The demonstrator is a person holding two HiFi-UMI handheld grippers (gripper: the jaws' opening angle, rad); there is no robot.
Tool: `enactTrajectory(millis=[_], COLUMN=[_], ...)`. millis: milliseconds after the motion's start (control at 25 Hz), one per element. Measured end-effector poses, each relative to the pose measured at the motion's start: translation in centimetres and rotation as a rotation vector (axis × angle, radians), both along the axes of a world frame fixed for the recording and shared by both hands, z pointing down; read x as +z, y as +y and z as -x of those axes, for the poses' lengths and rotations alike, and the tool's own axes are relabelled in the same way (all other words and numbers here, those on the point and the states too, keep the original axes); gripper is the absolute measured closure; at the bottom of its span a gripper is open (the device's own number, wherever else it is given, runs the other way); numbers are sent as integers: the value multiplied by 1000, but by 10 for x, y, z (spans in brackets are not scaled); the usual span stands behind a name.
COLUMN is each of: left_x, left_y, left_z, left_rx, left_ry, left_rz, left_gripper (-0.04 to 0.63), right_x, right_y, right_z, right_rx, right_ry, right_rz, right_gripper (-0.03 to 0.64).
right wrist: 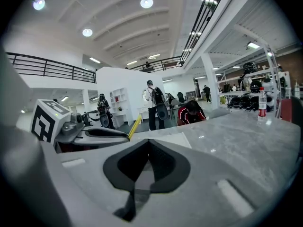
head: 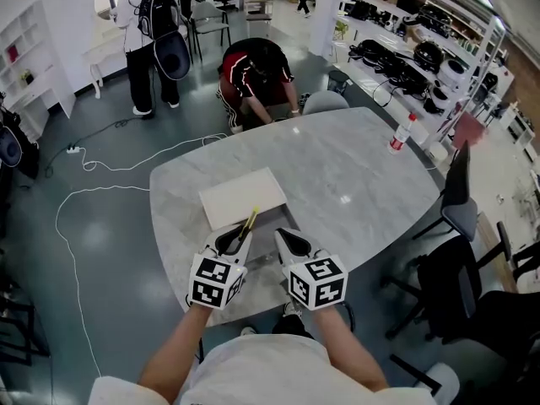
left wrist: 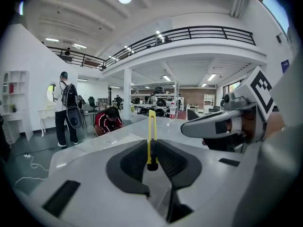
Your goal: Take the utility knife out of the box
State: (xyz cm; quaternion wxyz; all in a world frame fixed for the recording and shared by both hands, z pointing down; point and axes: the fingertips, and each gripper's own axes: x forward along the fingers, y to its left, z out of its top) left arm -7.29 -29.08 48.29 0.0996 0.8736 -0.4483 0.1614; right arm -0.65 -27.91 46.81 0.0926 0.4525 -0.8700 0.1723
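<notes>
The L gripper (head: 229, 245) is clamped on the knife (head: 250, 223), with the dark pads pinching its butt end. The R gripper (head: 292, 243) sits just beside it with its jaws together and nothing between them.

What matters for the next move is that the knife's long axis runs straight along the L jaws. It points away from the person, angled up a bit, and the tip reaches over the near edge of the box (head: 245, 194). The box lies flat just ahead of both grippers, slightly nearer the L one. From here the knife looks clear of the box, held in the air and not resting on it, so I'd say the pull-out is about done. What's left is prob. carrying it off to bare table (head: 354, 175), to the side or back toward the person.

The knife is a slim, flat yellow plastic strip with a dark bit at the gripped end. I can't tell whether a blade is out. The box is a low cream rectangle, matte like card, w/ sharp corners, and its top looks closed. The table is grey-veined marble with a glossy, rounded outline. The grippers are smooth grey shells with ribbed black pads.
</notes>
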Motion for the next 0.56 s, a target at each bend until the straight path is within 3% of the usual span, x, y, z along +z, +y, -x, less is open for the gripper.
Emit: enactTrajectory(millis=[560], left_x=[1], left_y=[-1], left_z=[10], left_rx=[4], left_ry=[10], left_rz=[0], left_gripper=[535], right_x=[0], right_y=[2], right_z=[11], right_rx=[1], right_ry=[11], right_rz=[-2], right_gripper=[612])
